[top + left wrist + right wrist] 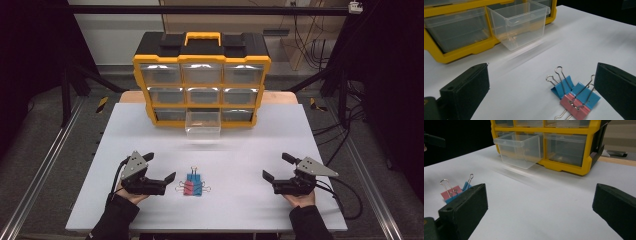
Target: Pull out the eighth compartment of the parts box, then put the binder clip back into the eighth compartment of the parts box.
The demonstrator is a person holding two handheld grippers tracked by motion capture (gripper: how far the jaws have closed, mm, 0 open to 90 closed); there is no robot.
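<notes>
With jaws spread wide, the left gripper (162,172) is sitting just beside the binder clips (193,185) at the frame's lower centre, seemingly lining up a pinch, while the right gripper (278,166), equally spread, is waiting at lower right, and the pulled-out drawer (202,123) is standing ready above.

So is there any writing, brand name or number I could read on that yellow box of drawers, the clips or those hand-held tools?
None: no readable text stands anywhere.
Yellow and black plastic drawer cabinet: no legible brand or label.
Clear plastic drawer pulled out at the bottom middle: unmarked.
Blue and pink metal binder clips: plain.
Left tool and right tool: no markings to be made out.
</notes>
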